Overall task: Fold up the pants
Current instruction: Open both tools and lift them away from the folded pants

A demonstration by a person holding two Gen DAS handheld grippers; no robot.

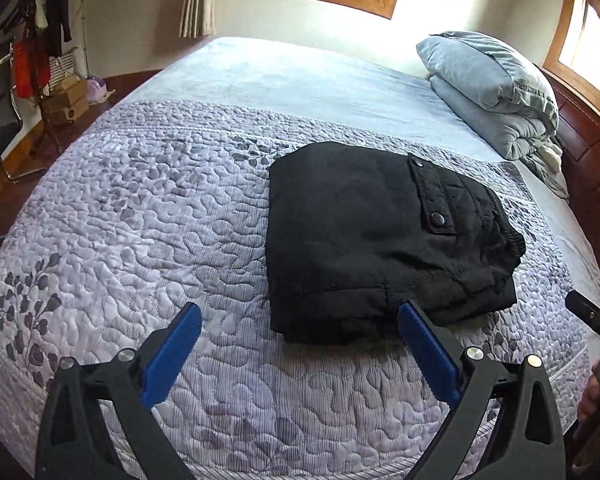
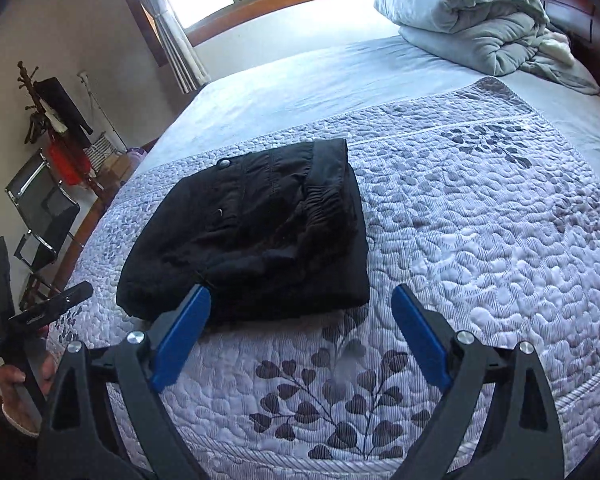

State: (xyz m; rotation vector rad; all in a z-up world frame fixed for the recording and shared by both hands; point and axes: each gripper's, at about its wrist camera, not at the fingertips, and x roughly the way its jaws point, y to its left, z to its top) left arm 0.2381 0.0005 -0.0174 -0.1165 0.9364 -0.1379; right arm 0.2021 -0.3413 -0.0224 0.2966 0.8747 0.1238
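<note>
Black pants (image 1: 380, 240) lying folded on quilted bed (image 1: 140, 220), near front edge. Left gripper (image 1: 300, 332) & right gripper (image 2: 300, 316) both hovering w/ jaws apart, holding nothing.

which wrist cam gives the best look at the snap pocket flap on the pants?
Left wrist. The pocket flap lies on top of the folded pants, facing the camera, both snaps clear. In the right wrist view the flap is foreshortened on the far side, dark, with its snaps only faintly visible.
</note>
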